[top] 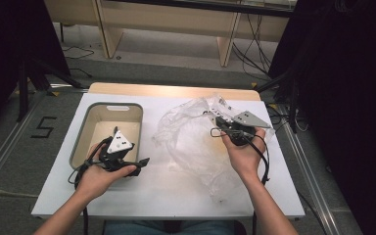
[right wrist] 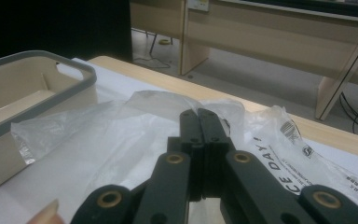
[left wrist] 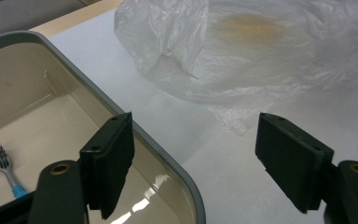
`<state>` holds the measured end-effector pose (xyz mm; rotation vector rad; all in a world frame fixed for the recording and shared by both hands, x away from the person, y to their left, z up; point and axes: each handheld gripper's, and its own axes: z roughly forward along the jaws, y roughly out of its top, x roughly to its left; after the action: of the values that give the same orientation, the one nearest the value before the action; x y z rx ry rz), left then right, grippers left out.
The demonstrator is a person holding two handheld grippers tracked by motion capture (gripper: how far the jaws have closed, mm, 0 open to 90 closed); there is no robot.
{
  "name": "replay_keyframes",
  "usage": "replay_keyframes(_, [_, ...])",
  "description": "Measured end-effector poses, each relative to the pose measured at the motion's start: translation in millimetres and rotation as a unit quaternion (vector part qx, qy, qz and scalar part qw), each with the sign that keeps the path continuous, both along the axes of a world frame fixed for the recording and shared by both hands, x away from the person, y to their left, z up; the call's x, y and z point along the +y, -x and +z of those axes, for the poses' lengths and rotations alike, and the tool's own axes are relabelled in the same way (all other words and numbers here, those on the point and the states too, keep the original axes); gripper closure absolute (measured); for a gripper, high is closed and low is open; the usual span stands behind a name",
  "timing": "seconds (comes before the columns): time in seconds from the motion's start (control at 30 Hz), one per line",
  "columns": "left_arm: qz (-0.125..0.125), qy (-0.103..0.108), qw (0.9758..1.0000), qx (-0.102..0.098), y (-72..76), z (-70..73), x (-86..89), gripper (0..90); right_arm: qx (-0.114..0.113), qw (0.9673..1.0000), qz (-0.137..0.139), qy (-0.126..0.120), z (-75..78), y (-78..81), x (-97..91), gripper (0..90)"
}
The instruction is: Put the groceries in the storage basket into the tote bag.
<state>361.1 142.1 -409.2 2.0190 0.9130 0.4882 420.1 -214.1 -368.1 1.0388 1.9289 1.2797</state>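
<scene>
We have the right hand-held gripper (top: 223,122) with its jaws pressed together on a fold of the clear plastic bag (top: 191,142), which lies crumpled on the right half of the white desk (top: 176,191), just beside the grey-rimmed bin (top: 78,142). The left hand-held gripper (top: 138,165) stands wide apart and empty over the bin's near corner. We judge the bag feather-light, limp and slippery, so a bunched edge gives the surest hold.
</scene>
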Motion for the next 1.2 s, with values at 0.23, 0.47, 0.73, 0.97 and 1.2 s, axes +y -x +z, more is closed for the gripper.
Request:
replay_keyframes(0.23, [0.017,-0.005,0.9998,0.002,-4.0,2.1,8.7,28.1,0.0,1.0,-0.001,0.0,-0.4,1.2,-1.8,90.0])
replay_keyframes(0.47, [0.052,-0.011,0.9985,0.011,-15.2,3.8,25.4,28.5,0.002,1.0,0.006,0.002,-2.6,1.9,-1.3,90.0])
replay_keyframes(0.73, [0.098,-0.009,0.9948,0.028,-29.6,3.0,48.3,29.6,0.003,1.0,0.007,0.003,-2.5,1.6,1.9,90.0])
replay_keyframes(0.97, [0.132,-0.025,0.9898,0.048,-45.2,4.0,55.1,30.1,0.005,1.0,0.007,0.004,-3.4,0.9,1.1,90.0])
replay_keyframes(1.2, [0.142,-0.053,0.9846,0.087,-66.0,-1.1,52.6,30.3,0.007,0.9999,0.009,0.004,-4.1,1.6,2.2,90.0])
